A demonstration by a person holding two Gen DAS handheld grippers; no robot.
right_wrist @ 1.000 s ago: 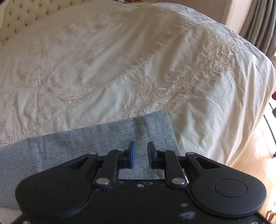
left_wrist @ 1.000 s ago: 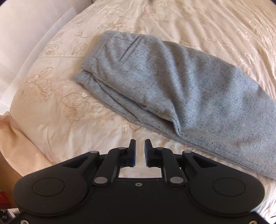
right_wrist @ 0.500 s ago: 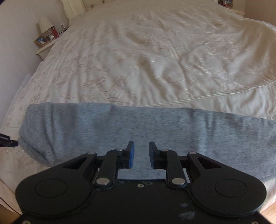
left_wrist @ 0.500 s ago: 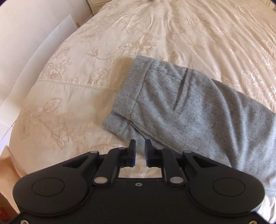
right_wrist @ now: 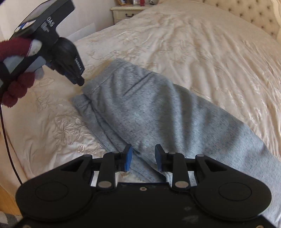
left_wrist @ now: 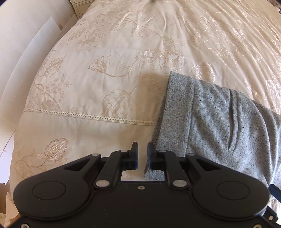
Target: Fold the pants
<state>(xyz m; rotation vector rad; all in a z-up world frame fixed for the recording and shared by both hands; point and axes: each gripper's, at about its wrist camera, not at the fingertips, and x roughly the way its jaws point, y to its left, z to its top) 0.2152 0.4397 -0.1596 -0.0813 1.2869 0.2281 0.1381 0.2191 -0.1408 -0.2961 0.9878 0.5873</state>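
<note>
The grey speckled pants [right_wrist: 158,112] lie folded lengthwise on the cream embroidered bedspread [right_wrist: 202,52]. In the left wrist view the waistband end [left_wrist: 179,112] sits right of centre. My left gripper [left_wrist: 142,155] hovers at the waistband's near left corner, jaws a narrow gap apart, nothing between them. In the right wrist view the left gripper [right_wrist: 79,80] shows just off the waistband corner. My right gripper [right_wrist: 143,157] is open above the pants' near edge, empty.
The bed's left edge and a white wall [left_wrist: 26,43] are close on the left. A nightstand [right_wrist: 126,14] and a tufted headboard [right_wrist: 254,15] stand at the far end. A gloved hand [right_wrist: 15,87] holds the left gripper.
Both grippers have swung left along the pants toward the waistband end. The right gripper's jaws have opened wider. The left gripper has come into the right wrist view.
</note>
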